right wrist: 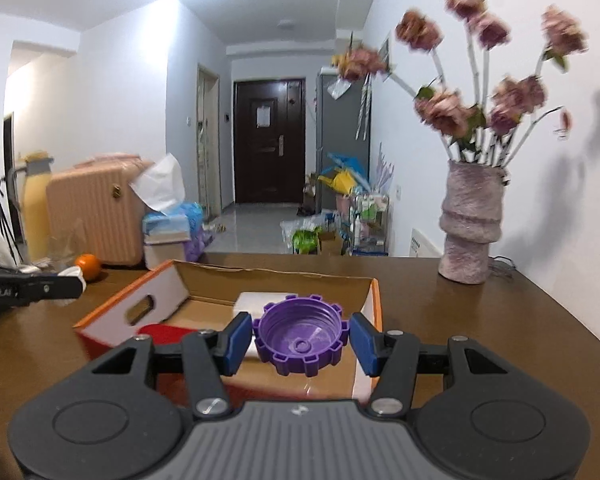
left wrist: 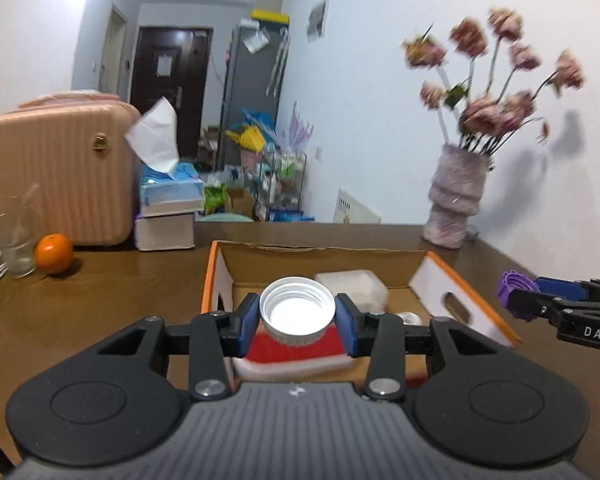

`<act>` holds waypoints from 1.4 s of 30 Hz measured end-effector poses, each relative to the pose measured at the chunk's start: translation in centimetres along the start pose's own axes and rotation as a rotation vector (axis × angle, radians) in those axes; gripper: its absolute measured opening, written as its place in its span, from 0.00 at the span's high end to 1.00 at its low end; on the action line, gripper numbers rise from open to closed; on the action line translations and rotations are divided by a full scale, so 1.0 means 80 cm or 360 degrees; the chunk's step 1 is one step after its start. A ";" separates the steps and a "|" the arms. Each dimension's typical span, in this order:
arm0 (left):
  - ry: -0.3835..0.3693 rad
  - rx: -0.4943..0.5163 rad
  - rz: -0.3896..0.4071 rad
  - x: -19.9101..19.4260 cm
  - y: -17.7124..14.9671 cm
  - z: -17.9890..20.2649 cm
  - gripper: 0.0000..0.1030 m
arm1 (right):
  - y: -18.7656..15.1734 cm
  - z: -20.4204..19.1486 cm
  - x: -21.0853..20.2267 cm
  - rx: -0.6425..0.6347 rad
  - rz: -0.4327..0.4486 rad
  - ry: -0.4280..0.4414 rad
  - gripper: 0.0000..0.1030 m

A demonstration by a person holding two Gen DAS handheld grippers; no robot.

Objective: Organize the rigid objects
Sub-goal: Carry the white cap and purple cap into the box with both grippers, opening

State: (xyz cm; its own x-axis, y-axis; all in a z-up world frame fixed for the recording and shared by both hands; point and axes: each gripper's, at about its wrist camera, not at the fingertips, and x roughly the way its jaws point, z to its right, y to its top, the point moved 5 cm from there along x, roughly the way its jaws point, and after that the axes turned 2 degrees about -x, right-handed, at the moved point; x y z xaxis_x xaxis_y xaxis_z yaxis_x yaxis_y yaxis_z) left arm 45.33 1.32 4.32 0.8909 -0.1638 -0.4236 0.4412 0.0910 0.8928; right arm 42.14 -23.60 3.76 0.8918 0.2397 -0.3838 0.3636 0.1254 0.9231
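My left gripper (left wrist: 297, 316) is shut on a white screw cap (left wrist: 297, 310), open side toward the camera, held above the open cardboard box (left wrist: 432, 276). Under it in the box lie a red and white item (left wrist: 296, 354) and a white block (left wrist: 356, 284). My right gripper (right wrist: 300, 338) holds a purple notched cap (right wrist: 300, 338) over the right part of the same box (right wrist: 160, 284); its right pad stands slightly off the cap. In the left wrist view the right gripper (left wrist: 518, 298) with the purple cap (left wrist: 508, 288) shows beyond the box's right wall.
On the brown table (right wrist: 480, 320) stand a vase of pink flowers (left wrist: 456, 200), an orange (left wrist: 54, 253), a glass (left wrist: 16, 236), tissue boxes (left wrist: 168, 208) and a pink suitcase (left wrist: 56, 176). A wall runs along the right.
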 end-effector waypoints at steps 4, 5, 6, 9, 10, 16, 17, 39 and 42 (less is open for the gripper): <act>0.0023 0.0077 -0.0171 0.105 0.030 -0.014 0.60 | 0.018 0.022 0.095 -0.0025 -0.0178 0.0037 0.49; 0.0009 0.0114 -0.0216 0.127 0.032 -0.014 0.60 | 0.022 0.026 0.118 -0.0046 -0.0226 0.0041 0.48; -0.0010 0.0165 -0.0263 0.153 0.035 -0.015 0.60 | 0.025 0.032 0.142 -0.0039 -0.0271 0.0045 0.49; 0.0038 0.0243 -0.0400 0.211 0.030 -0.022 0.60 | 0.030 0.044 0.203 -0.0024 -0.0416 0.0045 0.48; 0.0028 0.0241 -0.0487 0.228 0.026 -0.026 0.60 | 0.030 0.046 0.222 -0.0020 -0.0463 0.0051 0.48; -0.0018 0.0189 -0.0646 0.247 0.018 -0.039 0.36 | 0.014 0.039 0.290 -0.0154 -0.0700 0.0038 0.47; -0.0029 0.0198 -0.0651 0.246 0.016 -0.038 0.31 | 0.012 0.035 0.292 -0.0177 -0.0727 0.0046 0.43; 0.0120 0.0181 -0.0409 0.140 0.057 -0.020 0.18 | 0.060 0.029 0.206 -0.0375 -0.0568 -0.0030 0.23; 0.0136 0.0170 -0.0302 0.088 0.081 -0.009 0.18 | 0.085 0.024 0.162 -0.0342 -0.0522 -0.0038 0.22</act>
State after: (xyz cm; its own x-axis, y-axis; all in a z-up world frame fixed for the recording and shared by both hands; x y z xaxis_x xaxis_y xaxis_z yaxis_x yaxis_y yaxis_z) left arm 54.56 1.48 7.00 0.8012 -0.0836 -0.5926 0.5916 -0.0390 0.8053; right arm 56.66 -21.47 5.13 0.7446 0.1315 -0.6544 0.5676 0.3912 0.7244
